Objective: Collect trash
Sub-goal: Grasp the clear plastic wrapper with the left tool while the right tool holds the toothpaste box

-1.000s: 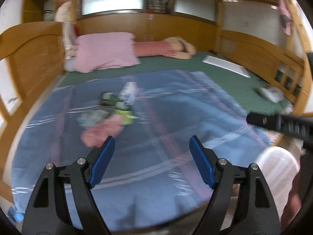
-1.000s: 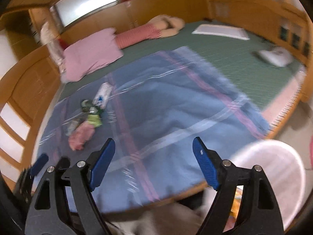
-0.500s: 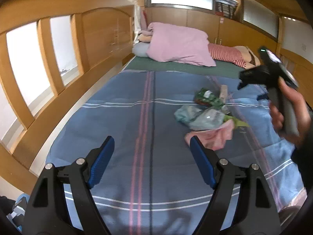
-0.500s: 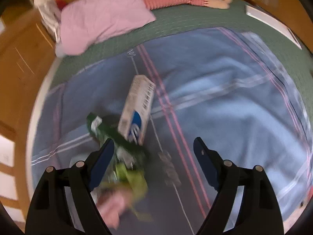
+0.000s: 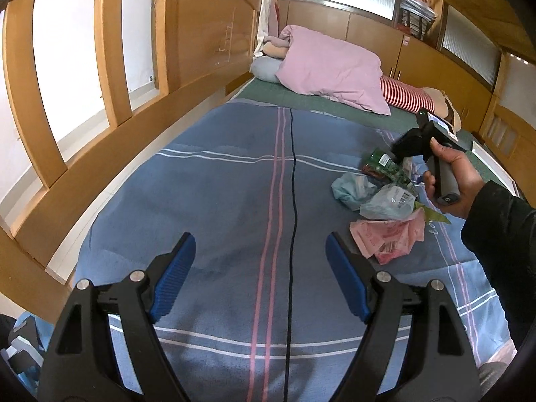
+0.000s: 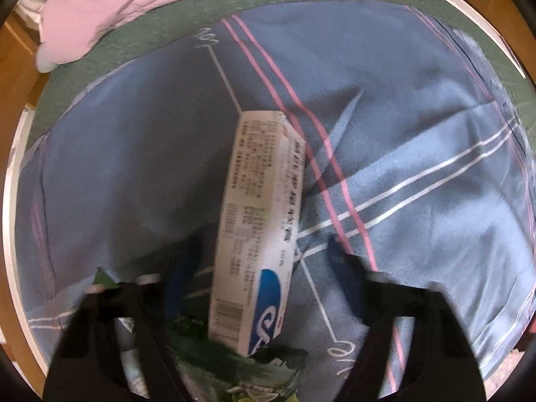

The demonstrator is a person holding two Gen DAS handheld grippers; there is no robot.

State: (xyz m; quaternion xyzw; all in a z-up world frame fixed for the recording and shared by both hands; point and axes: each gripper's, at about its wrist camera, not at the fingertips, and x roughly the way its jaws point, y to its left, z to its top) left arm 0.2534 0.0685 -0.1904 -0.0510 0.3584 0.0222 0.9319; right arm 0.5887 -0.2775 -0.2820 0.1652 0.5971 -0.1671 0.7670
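The left gripper (image 5: 258,278) is wide open over the blue blanket (image 5: 217,201). The right gripper (image 6: 261,268) is wide open around the white box (image 6: 258,234).

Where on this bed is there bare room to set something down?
Bare blanket runs from the wooden rail to the trash pile, right of the pink stripes. That pile is crowded, with the right gripper over it.

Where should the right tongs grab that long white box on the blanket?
Grip the white box across its narrow width near the middle, coming from above. It lies lengthwise between the open right tongs, its near end resting on the green wrapper.
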